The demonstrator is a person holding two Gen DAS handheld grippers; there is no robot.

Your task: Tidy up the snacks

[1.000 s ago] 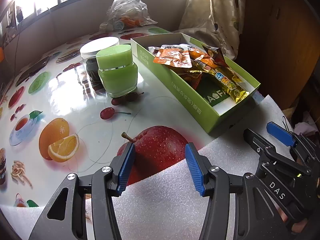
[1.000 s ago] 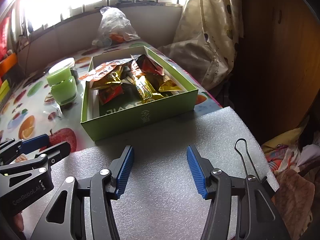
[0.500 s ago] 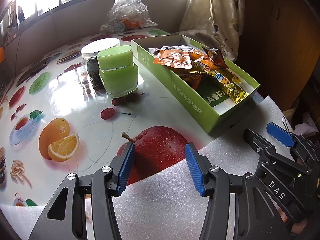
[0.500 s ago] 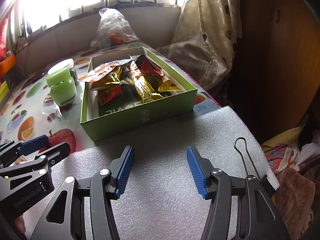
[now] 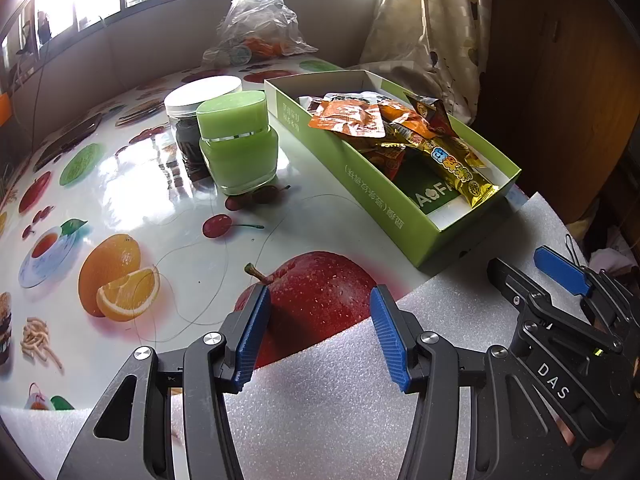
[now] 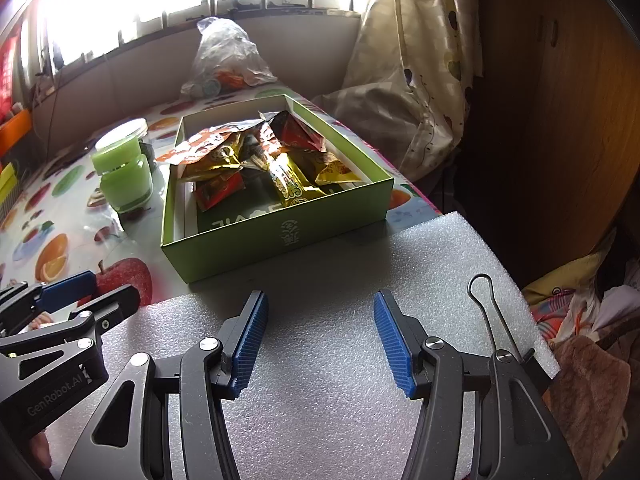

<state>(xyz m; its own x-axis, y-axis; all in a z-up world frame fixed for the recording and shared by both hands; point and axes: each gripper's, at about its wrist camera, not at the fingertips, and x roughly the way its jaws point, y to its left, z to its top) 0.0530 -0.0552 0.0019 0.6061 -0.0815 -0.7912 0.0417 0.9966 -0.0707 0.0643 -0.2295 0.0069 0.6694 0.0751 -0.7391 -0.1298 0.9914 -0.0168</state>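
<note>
Right wrist view shows me crinkly foil snack packets (image 6: 256, 160) already piled in the open green cardboard box (image 6: 280, 236) ahead of my right gripper (image 6: 318, 340), which like my left gripper (image 5: 318, 334) gapes empty, so little seems left

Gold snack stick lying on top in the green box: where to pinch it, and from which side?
Pinch the gold snack stick mid-length across its narrow width, from above. It lies flat on top of the other packets in the green box, with its near end close to the front wall, so a level approach looks blocked. The right gripper, open and empty, faces the box most squarely.
</note>
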